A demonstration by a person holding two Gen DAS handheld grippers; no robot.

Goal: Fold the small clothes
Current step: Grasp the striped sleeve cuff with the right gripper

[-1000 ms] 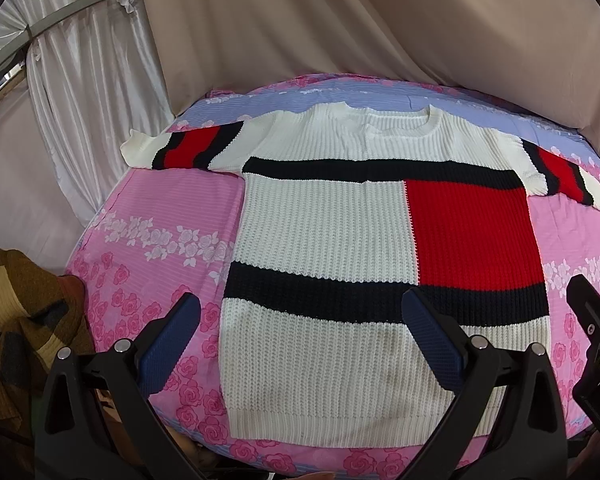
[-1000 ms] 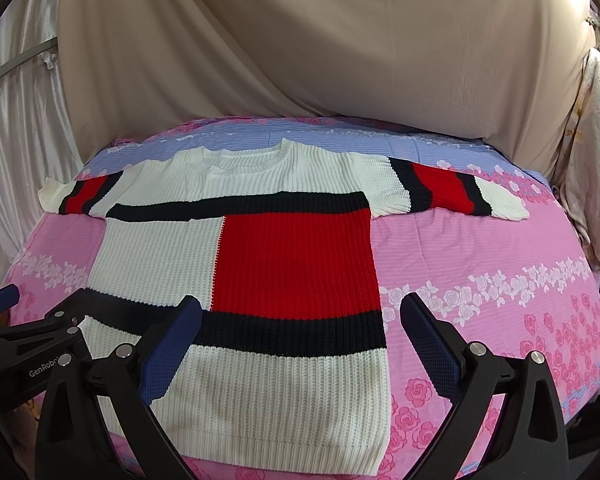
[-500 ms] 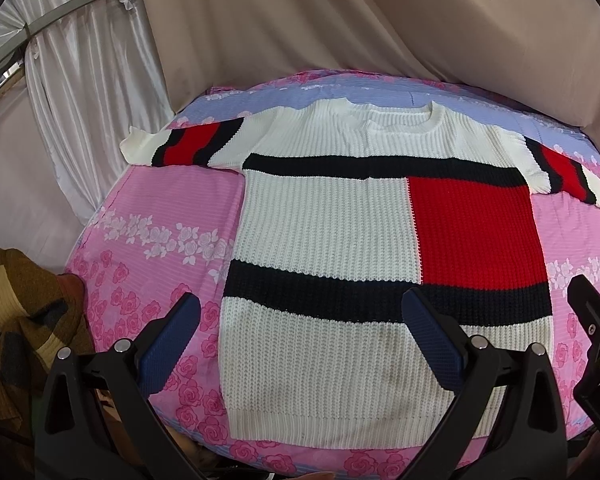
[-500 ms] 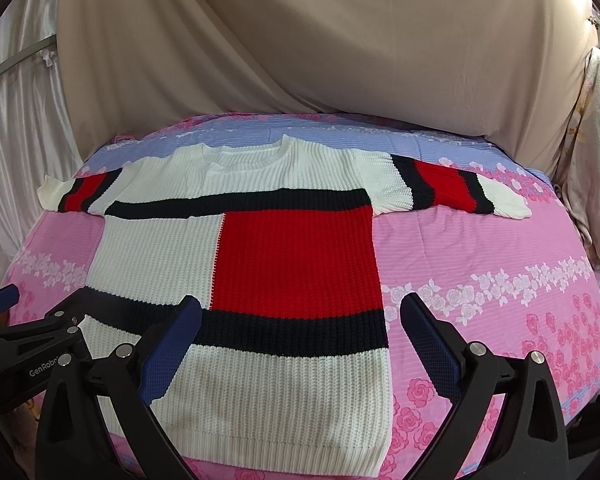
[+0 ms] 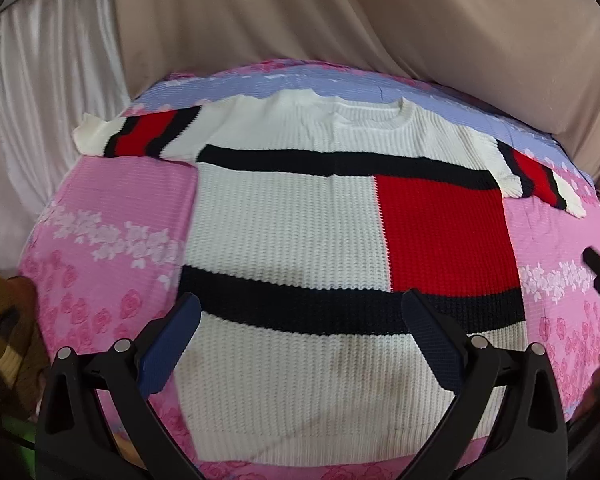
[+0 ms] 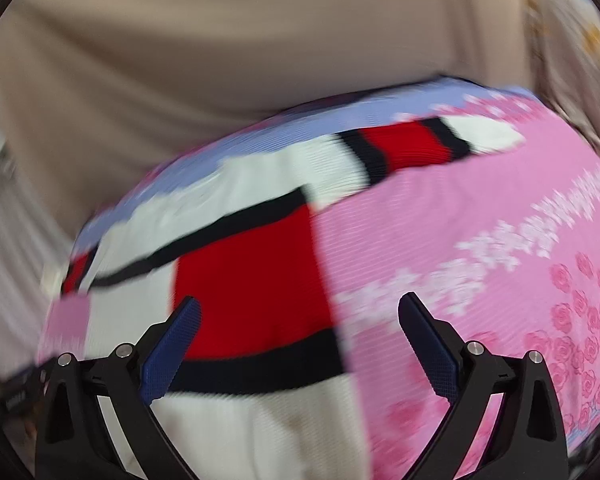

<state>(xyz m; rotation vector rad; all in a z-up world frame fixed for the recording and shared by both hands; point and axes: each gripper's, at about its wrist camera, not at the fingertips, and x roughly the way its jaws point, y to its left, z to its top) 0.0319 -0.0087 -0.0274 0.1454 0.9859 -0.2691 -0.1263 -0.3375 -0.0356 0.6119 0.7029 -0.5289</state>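
Across left view whole sweater (image 5: 300, 240) sharp, right view – blurred, tilted.

— What sort of place is this?
— A bedroom in a home, it seems: a bed sheet (image 5: 112, 216), pink with printed roses, covers a soft surface.
— And around the sheet?
— Beige drapery (image 5: 340, 20) hangs behind it, and white curtains (image 5: 52, 80) hang at its left.

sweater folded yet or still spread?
Spread flat. The sweater lies open on the pink sheet, both sleeves out sideways, hem unfolded, no fold started.
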